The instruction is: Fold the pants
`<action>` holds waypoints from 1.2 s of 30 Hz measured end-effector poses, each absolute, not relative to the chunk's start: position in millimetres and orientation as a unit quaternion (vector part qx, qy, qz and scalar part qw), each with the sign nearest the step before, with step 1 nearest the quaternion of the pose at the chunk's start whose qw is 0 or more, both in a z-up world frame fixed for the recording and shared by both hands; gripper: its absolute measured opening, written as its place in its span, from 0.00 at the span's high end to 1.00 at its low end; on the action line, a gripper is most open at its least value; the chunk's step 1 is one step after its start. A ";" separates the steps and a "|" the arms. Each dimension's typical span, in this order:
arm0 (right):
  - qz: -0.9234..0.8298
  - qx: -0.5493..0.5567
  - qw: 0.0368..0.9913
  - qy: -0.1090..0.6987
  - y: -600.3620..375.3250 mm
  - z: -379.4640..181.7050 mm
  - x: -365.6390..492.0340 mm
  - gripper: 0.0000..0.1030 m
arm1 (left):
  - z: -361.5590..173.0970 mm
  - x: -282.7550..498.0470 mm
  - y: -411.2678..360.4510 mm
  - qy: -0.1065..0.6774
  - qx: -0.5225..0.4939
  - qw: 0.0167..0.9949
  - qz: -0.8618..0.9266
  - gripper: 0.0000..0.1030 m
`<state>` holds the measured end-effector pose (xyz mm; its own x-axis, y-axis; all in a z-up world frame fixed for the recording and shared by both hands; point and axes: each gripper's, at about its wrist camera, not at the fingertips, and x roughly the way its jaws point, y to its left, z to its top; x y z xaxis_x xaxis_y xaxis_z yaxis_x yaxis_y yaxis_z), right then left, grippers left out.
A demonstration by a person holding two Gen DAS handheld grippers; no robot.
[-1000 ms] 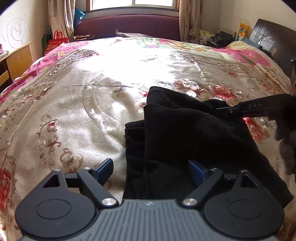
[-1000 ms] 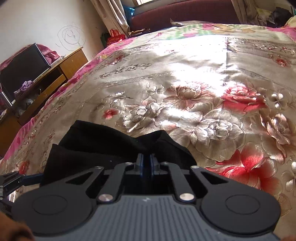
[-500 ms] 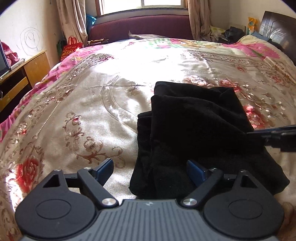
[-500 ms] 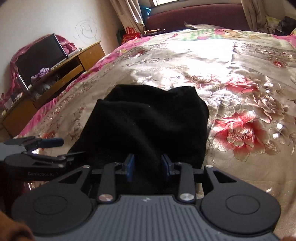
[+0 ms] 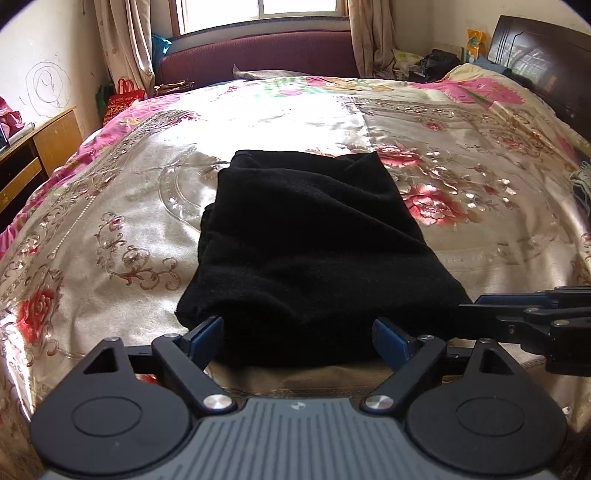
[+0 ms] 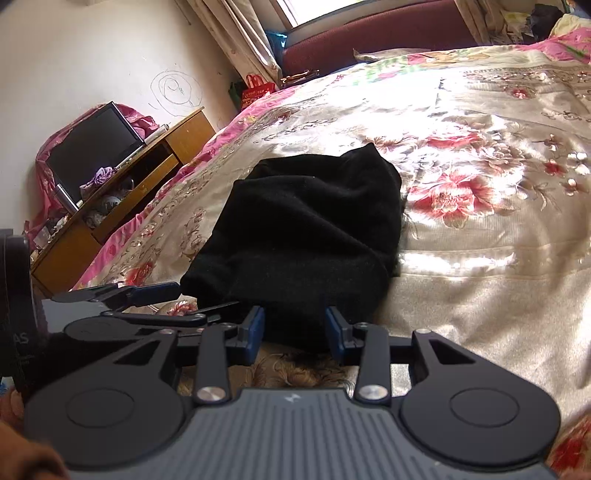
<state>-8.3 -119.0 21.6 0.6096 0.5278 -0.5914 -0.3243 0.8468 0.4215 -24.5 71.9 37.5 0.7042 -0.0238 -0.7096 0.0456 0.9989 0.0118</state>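
Floral bedspread (image 5: 110, 206) underneath; black pants (image 5: 306, 236) folded into a compact bundle mid-bed; left claw (image 5: 297, 334) and right claw (image 6: 295, 328) both spread, empty, at near edge; folding seemingly finished; next: perhaps smooth or withdraw.

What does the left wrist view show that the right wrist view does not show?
Only the left wrist view shows the dark headboard at the far right of the bed and the window with its frame.

Only the right wrist view shows the dark screen on the wooden cabinet beside the bed.

Both views show the folded black pants lying on the floral bedspread, the left gripper and the right gripper, both open and holding nothing.
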 end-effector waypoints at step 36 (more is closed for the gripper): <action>0.209 0.145 0.884 0.393 -126.6 8.7 -35.8 0.60 | 33.5 -46.8 43.5 0.386 0.044 0.921 -0.012 0.02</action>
